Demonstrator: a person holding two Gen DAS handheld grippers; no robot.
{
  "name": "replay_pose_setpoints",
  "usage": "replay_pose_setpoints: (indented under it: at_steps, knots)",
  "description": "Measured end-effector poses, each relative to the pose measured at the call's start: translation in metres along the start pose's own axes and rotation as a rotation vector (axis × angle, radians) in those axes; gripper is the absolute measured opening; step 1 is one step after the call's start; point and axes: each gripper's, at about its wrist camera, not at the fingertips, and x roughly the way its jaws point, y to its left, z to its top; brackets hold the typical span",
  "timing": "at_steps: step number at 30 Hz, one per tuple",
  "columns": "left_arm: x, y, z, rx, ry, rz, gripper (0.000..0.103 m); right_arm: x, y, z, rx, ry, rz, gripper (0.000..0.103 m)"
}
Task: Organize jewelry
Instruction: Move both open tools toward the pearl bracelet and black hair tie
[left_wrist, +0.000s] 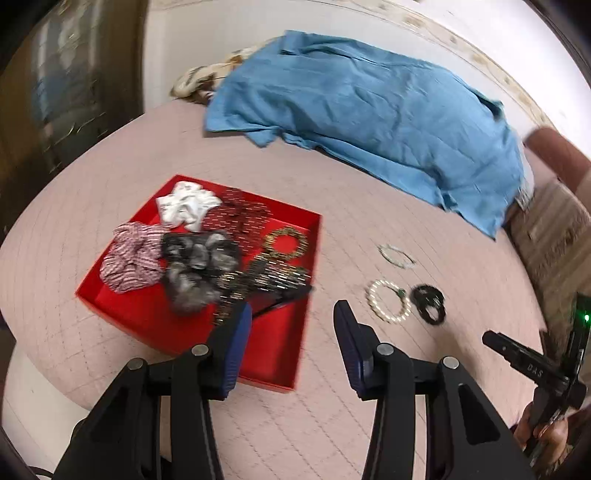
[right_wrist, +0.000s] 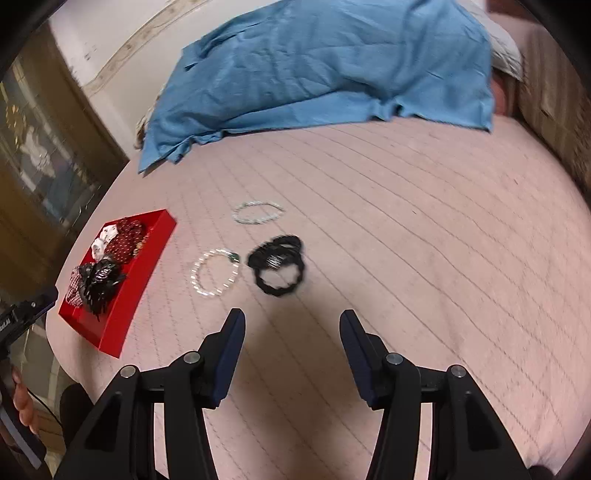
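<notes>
A pink quilted bed surface (right_wrist: 406, 221) fills most of both views, with a crumpled blue cloth (right_wrist: 314, 66) across the top of the frame. At the left edge of the right wrist view, and in the left centre of the left wrist view, sits a shallow red tray (left_wrist: 280, 376) that already carries several fabric scrunchies (left_wrist: 131, 258) and a gold beaded bracelet (left_wrist: 286, 242) along with a blurred beaded piece.

Three items lie loose on the quilt, right of the tray and apart from it: a bundle of black hair ties (right_wrist: 277, 266) in mid-frame, a pearl bracelet (right_wrist: 214, 273) just beside it on the left, and a pale beaded bracelet (right_wrist: 258, 212) above them.

The left gripper (left_wrist: 291, 321) hangs over the tray's near right corner, fingers spread and holding nothing. The right gripper (right_wrist: 291, 325) hovers low over bare quilt just below the black ties, fingers likewise released and empty.

The black bundle looks like the likely next pick. To do it well, come down with one finger inside the loops and one outside, pinch several strands together, and avoid dragging the pearl bracelet or snagging the quilt
</notes>
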Motion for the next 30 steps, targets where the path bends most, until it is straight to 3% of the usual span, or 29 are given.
replay_pose_setpoints:
  at_steps: [11, 19, 30]
  knots:
    - [0.008, -0.064, -0.019, 0.192, 0.044, -0.022, 0.045, -0.006, -0.026, -0.016, 0.053, -0.003, 0.012, 0.058]
    - [0.036, -0.078, -0.021, 0.224, 0.078, -0.020, 0.045, 0.006, -0.029, -0.019, 0.062, 0.018, 0.026, 0.058]
    - [0.100, -0.097, -0.001, 0.217, 0.146, -0.085, 0.045, 0.035, -0.019, -0.004, 0.024, 0.032, 0.039, 0.058]
